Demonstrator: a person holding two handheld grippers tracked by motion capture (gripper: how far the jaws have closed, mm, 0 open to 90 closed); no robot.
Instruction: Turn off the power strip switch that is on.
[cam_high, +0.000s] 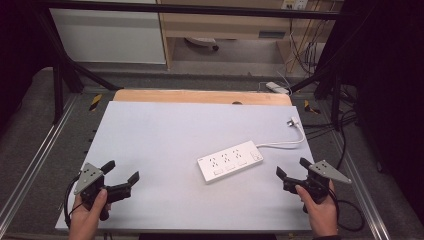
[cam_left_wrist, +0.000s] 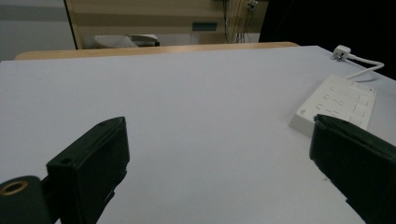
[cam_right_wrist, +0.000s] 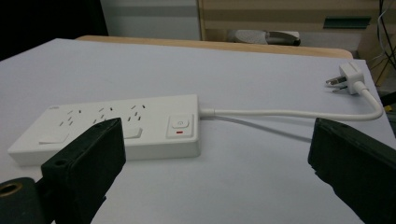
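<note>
**Desk:** What does the caption say about where the power strip (cam_high: 230, 161) lies?

**Photographer:** The white power strip lies flat on the pale surface (cam_high: 150, 135), right of its middle and closer to the right edge than the left. Its long axis runs on a slant, the end with the switch pointing toward the far right corner, the other end toward the person's side. The cord (cam_high: 282, 144) leaves the switch end and curves to the plug (cam_high: 293, 121), which rests near the far right edge.

**Desk:** And the tools?

**Photographer:** Both are held low near the front edge, one at each front corner. The right tool (cam_high: 292, 168) has its jaws spread wide with nothing between them, and the left tool (cam_high: 120, 171) is likewise wide open and empty (the left gripper view has the strip well off to one side, past a jaw).

**Desk:** Which hand is closer?

**Photographer:** The right, plainly. From the right tool the strip lies ahead and toward the middle of the surface, near but apart; in the right gripper view (cam_right_wrist: 112, 128) it sits broadside across the gap between the jaws. My reading is that the right tool would have to come at it across its narrow width, since the length is far too great to span.
</note>
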